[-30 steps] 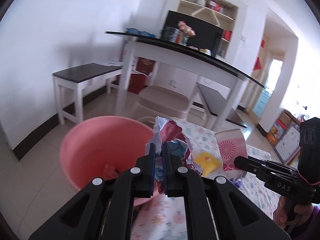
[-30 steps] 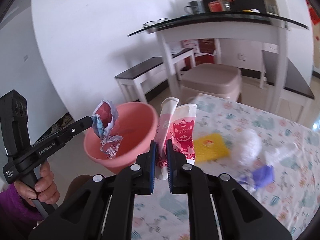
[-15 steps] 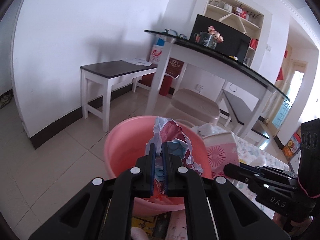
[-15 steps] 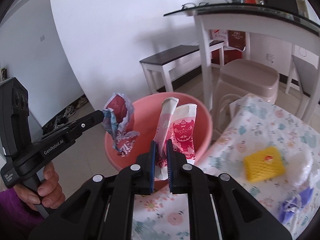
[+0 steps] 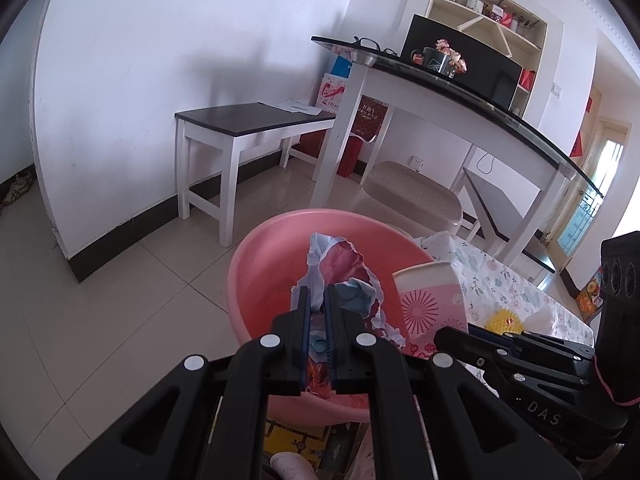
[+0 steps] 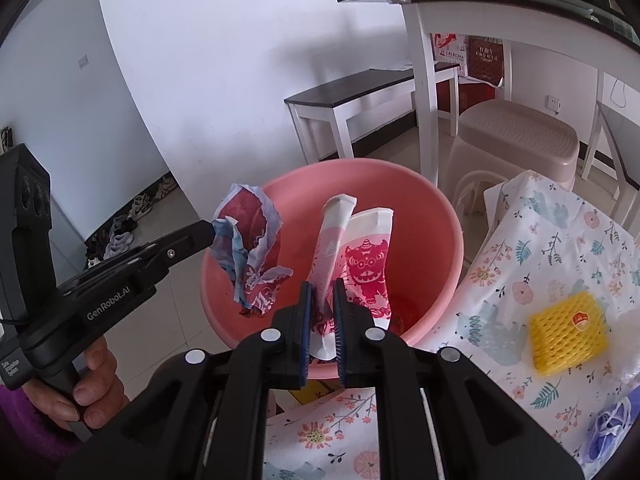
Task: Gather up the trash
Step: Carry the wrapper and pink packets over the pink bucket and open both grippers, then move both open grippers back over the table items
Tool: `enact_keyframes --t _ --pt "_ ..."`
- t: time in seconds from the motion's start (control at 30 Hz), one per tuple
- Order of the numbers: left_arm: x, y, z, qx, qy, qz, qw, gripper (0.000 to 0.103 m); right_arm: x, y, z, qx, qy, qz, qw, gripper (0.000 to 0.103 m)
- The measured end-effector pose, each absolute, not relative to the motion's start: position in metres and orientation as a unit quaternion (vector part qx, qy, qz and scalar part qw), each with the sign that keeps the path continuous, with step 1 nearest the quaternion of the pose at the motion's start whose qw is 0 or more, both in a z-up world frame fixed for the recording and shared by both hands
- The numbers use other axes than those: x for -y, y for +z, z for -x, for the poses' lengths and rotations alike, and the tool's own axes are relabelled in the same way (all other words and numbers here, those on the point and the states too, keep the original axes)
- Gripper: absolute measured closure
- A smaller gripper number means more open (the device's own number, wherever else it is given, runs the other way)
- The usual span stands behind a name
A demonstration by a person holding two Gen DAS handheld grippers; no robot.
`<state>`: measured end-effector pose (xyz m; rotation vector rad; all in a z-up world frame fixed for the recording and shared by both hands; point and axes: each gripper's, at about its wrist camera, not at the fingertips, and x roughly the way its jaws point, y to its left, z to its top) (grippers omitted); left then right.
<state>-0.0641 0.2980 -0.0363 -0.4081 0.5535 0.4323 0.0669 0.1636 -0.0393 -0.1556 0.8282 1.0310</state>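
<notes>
A pink plastic basin [image 5: 276, 248] [image 6: 432, 220] sits on the floor beside the floral-cloth table [image 6: 560, 264]. My left gripper [image 5: 315, 300] is shut on a crumpled red, white and blue wrapper [image 5: 340, 268], held over the basin; it also shows in the right wrist view [image 6: 252, 248]. My right gripper [image 6: 322, 294] is shut on a flattened pink and white paper cup [image 6: 360, 256], also over the basin; the cup shows in the left wrist view [image 5: 430, 300]. Some red trash lies in the basin bottom.
A yellow foam net [image 6: 568, 326] and a purple-white scrap [image 6: 612, 428] lie on the table. A beige plastic stool [image 6: 516, 140], a dark-topped white bench [image 5: 248, 128] and a glass-topped white table [image 5: 440, 80] stand beyond the basin.
Both grippers have swung left from above the table to above the basin, carrying the wrapper and the cup. Both stay shut.
</notes>
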Motion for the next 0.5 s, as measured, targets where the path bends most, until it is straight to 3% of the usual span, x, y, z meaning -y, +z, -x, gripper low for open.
enact_keyframes --t 0.27,0.5 --pt "-0.2989 -0.04 0.0628 -0.272 0.211 0.207 0.916 0.092 -0.168 -0.0438 -0.0693 -0.4 0.48 0.076 0.777 0.092" --pt "-0.2957 -0.036 0.0662 -0.268 0.212 0.208 0.917 0.081 -0.1618 -0.0425 -0.0686 -0.398 0.478 0.069 0.78 0.092"
